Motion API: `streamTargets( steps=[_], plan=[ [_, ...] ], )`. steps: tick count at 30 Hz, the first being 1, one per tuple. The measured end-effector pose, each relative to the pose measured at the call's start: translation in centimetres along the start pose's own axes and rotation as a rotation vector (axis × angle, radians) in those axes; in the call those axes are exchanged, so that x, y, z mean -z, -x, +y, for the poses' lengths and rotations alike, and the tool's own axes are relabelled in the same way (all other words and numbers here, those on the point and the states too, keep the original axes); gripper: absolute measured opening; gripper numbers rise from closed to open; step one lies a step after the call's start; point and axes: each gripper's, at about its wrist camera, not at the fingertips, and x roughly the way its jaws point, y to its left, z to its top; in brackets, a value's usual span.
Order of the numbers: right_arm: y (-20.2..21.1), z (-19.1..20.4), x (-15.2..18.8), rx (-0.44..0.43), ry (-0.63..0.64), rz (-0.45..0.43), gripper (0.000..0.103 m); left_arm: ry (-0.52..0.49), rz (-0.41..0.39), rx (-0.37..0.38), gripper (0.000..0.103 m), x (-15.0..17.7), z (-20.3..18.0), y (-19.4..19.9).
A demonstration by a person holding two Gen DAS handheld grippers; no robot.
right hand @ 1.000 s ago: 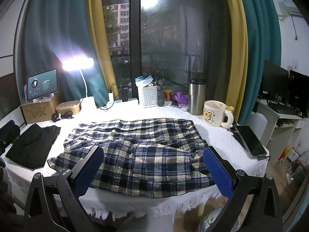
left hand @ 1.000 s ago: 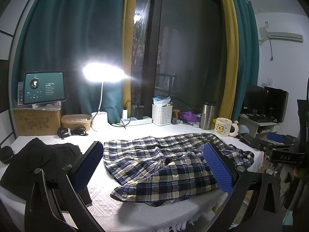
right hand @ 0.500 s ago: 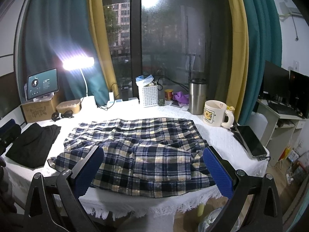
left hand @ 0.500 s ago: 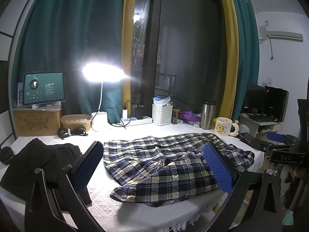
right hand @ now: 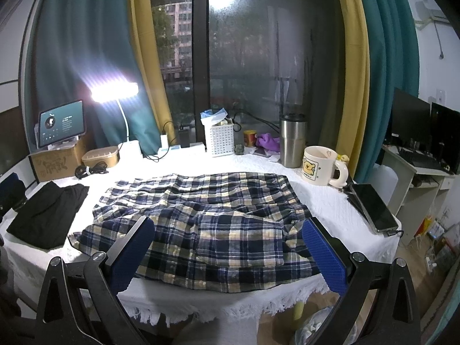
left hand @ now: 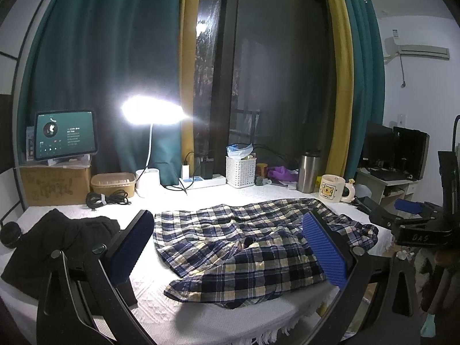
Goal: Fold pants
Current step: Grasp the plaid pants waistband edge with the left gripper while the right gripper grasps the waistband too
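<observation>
Blue, white and yellow plaid pants (left hand: 247,244) lie rumpled across the middle of a white cloth-covered table (left hand: 155,310); they also show in the right wrist view (right hand: 201,215). My left gripper (left hand: 230,250) is open and empty, held back from the near left edge of the pants. My right gripper (right hand: 228,254) is open and empty, in front of the pants' near hem at the table's front edge. The right gripper also shows at the far right of the left wrist view (left hand: 414,218).
A folded black garment (right hand: 49,212) lies at the table's left. Along the back stand a lit lamp (right hand: 115,92), tablet (right hand: 61,123), white basket (right hand: 220,139), steel tumbler (right hand: 293,143) and mug (right hand: 319,165). A phone (right hand: 373,207) lies at the right edge.
</observation>
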Motion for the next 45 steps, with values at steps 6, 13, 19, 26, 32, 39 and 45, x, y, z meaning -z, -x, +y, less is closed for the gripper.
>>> streamTargets(
  steps=[6, 13, 19, 26, 32, 39, 45],
  plan=[
    [-2.4, -0.5, 0.1, 0.02, 0.007, 0.026, 0.103, -0.017, 0.017, -0.015, 0.102, -0.4, 0.6, -1.7],
    [-5.7, -2.2, -0.6, 0.061, -0.025, 0.064, 0.103, -0.033, 0.056, -0.046, 0.102, -0.9, 2.0, -4.9],
    [-7.8, -3.5, -1.1, 0.093, -0.048, 0.091, 0.103, -0.056, 0.105, -0.073, 0.102, -1.3, 3.4, -7.9],
    [-10.7, -5.1, -2.0, 0.127, -0.067, 0.133, 0.103, -0.034, 0.202, -0.079, 0.102, -1.3, 5.1, -12.1],
    [-13.6, -6.3, -3.6, 0.142, -0.081, 0.161, 0.103, -0.014, 0.293, -0.085, 0.102, -1.4, 6.4, -16.6],
    [-17.1, -6.9, -5.7, 0.151, -0.059, 0.178, 0.103, 0.007, 0.362, -0.107, 0.102, -1.6, 8.3, -21.4],
    [-20.8, -7.3, -7.5, 0.13, -0.01, 0.193, 0.103, 0.025, 0.421, -0.128, 0.102, -1.4, 10.1, -25.3]
  ],
)
